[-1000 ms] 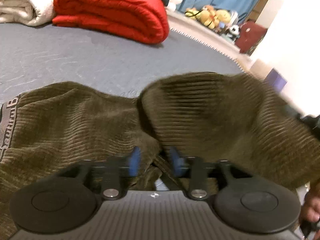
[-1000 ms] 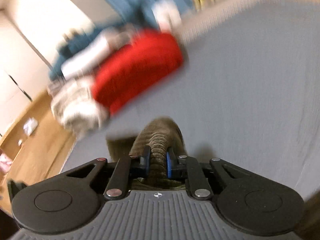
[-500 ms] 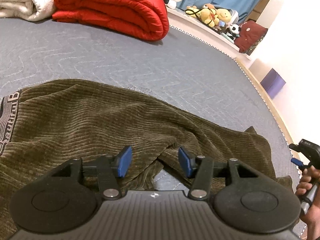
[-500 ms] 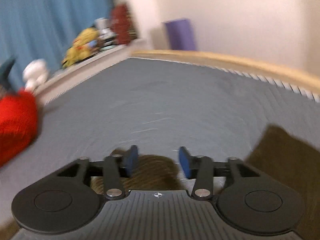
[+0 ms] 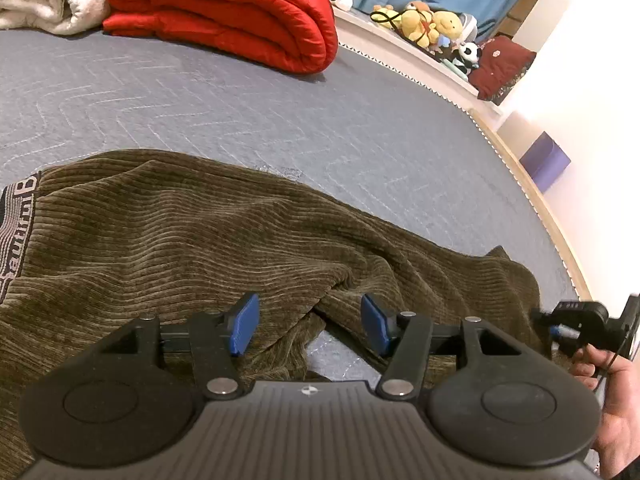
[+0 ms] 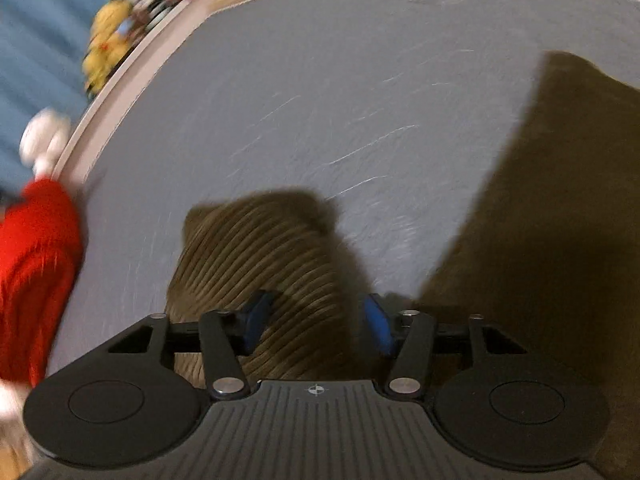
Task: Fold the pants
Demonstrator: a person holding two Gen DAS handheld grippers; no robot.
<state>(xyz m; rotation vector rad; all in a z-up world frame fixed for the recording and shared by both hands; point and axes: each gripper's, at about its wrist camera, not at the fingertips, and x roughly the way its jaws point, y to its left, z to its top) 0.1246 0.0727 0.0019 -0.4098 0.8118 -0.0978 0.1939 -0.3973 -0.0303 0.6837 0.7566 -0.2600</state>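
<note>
Pants [image 5: 192, 240] lie half-folded & rumpled on the bed [image 5: 280, 112], both left gripper [image 5: 308, 326] & right gripper [image 6: 316, 322] w/ fingers spread, holding nothing: smooth the bunched crease near the crotch before regrasping for next fold.

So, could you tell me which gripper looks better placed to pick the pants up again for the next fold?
Probably the left. The left gripper sits open over a raised fold of the pants; the right gripper, also open, is at one leg end.

The left gripper [image 5: 308, 326] has its blue pads spread wide, gripping nothing. The right gripper [image 6: 316, 324] is likewise spread wide, held by the right hand [image 5: 612, 400].
</note>
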